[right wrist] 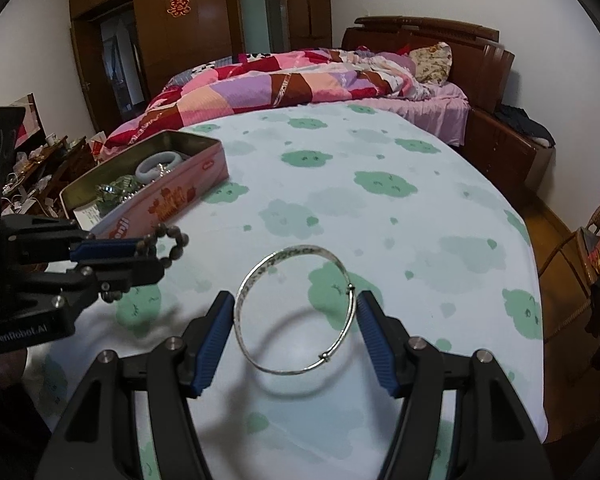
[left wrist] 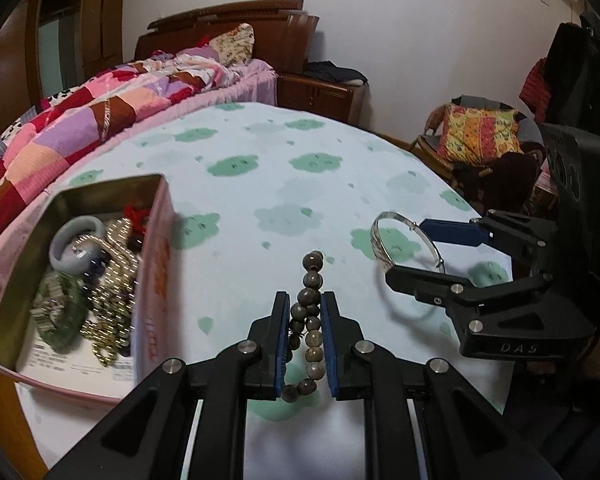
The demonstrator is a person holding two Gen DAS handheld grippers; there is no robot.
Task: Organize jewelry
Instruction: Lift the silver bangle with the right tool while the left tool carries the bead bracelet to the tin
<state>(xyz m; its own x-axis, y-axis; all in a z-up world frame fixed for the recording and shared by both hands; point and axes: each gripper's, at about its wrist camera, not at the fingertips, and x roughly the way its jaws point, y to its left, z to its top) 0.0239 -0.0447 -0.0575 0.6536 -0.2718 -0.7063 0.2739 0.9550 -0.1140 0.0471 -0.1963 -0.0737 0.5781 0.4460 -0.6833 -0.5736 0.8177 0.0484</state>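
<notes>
A bracelet of brown-grey beads (left wrist: 313, 280) hangs squeezed between the blue pads of my left gripper (left wrist: 306, 300), which is shut on it, just above the cloth. The right wrist view shows that gripper (right wrist: 152, 258) at the left with the bead loop (right wrist: 176, 240) sticking out past its tips. My right gripper (right wrist: 296, 300) clamps a thin silver bangle (right wrist: 260, 268) by its two sides and holds it above the table, its shadow beneath. The left wrist view shows it (left wrist: 408, 252) at the right with the bangle (left wrist: 376, 232).
An open pink tin (left wrist: 152, 240) at the table's left holds a pale grey bangle (left wrist: 76, 240), gold chains (left wrist: 112, 280) and a green piece (left wrist: 60, 320). The table cloth (left wrist: 260, 180) is white with green clouds. A bed (left wrist: 80, 120) lies behind; a cushioned chair (left wrist: 476, 136) stands right.
</notes>
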